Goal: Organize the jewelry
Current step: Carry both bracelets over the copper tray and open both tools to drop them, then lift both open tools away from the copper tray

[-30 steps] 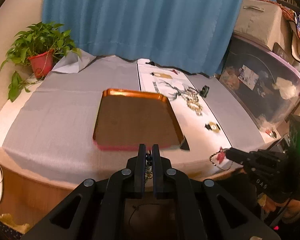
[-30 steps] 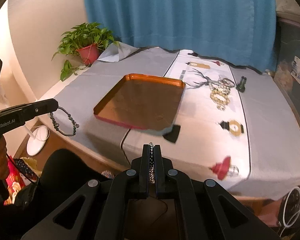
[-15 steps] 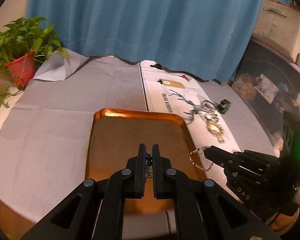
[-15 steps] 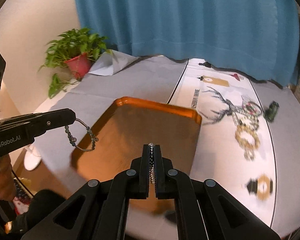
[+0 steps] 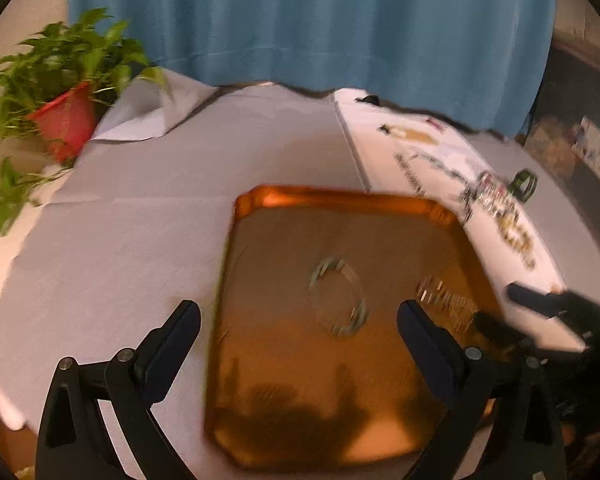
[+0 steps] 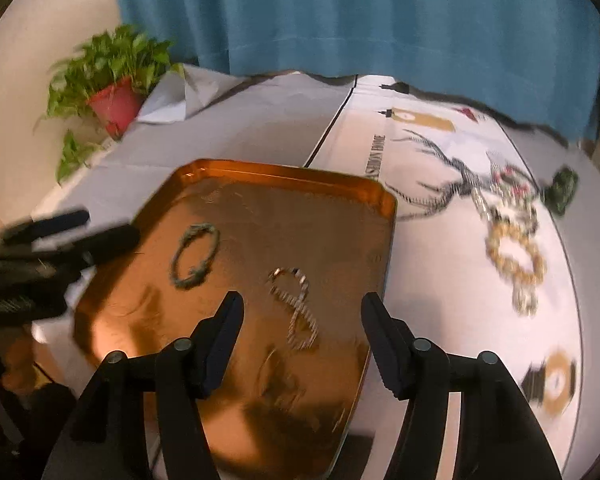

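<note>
An orange tray lies on the grey cloth. A dark green bead bracelet and a silver chain bracelet lie loose on its floor. My left gripper hangs over the tray, its jaws opening wide, nothing between the pads. In the right wrist view the same tray holds the green bracelet and the chain. My right gripper is above the chain, jaws opening, pads clear of it. More jewelry is piled on the white runner to the right.
A potted plant in a red pot stands at the back left, with a blue curtain behind the table. A small dark green piece lies past the jewelry pile. The left gripper's fingers reach in at the tray's left edge.
Both grippers came forward and down over the tray and went from shut to open. The green bracelet and the silver chain they held now lie on the tray.
</note>
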Action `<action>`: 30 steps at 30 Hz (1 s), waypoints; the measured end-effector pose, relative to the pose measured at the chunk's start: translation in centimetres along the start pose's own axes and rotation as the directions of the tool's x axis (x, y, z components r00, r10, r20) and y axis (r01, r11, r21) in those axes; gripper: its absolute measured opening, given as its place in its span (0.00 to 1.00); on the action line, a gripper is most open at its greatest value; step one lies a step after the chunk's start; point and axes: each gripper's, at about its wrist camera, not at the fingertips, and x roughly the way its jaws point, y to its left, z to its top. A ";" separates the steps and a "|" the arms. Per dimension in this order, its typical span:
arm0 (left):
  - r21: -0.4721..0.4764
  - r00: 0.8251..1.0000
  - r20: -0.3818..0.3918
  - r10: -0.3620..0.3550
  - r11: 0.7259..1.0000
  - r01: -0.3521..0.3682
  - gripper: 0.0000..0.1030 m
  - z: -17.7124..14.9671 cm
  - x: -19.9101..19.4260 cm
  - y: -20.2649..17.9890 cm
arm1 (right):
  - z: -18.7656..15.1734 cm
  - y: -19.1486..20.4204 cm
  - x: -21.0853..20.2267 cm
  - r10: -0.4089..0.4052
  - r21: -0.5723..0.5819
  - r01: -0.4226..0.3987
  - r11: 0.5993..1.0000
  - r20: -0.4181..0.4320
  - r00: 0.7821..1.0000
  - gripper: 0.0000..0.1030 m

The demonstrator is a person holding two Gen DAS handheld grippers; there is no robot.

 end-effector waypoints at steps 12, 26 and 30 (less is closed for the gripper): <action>-0.147 0.998 0.067 0.020 0.989 -0.010 0.95 -10.1 -14.6 0.1 | -9.0 3.2 -14.8 -0.030 -0.021 0.031 0.999 0.048 0.998 0.62; -0.036 0.980 0.198 0.022 0.999 -0.015 0.95 -13.2 -24.2 -4.3 | -13.0 6.7 -24.0 -0.019 -0.049 0.027 0.998 0.158 0.987 0.66; -0.036 0.978 0.208 0.026 0.999 -0.019 0.95 -13.5 -24.8 -4.3 | -13.5 6.6 -24.6 -0.023 -0.036 0.030 0.999 0.163 0.986 0.66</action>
